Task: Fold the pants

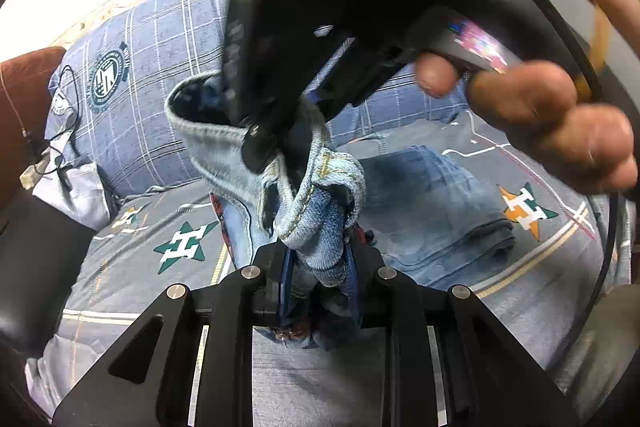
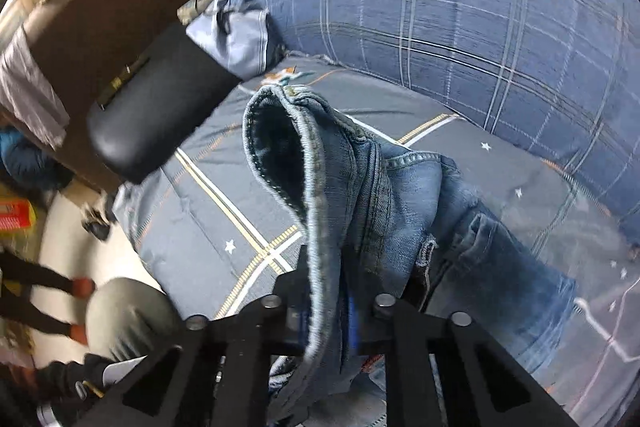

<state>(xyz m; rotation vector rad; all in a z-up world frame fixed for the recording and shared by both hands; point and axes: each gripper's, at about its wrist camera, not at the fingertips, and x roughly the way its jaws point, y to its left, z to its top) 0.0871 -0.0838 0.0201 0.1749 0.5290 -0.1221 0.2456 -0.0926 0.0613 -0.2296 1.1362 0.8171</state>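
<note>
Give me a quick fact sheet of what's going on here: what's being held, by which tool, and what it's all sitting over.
Item handled: blue denim pants, lifted and bunched
Left gripper: jaws shut on a thick wad of the pants
Right gripper: jaws shut on the pants' hem edge
Person's hand: holding the right gripper
Surface below: bedsheet with star-and-H emblems
Behind: plaid quilt with a round badge
Fold state: not yet laid flat

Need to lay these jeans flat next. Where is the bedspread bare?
Bare bedspread lies left of the held jeans, around the green star. To the right a folded pair of jeans fills the bed, and the plaid pillow with cables crowds the back.
</note>
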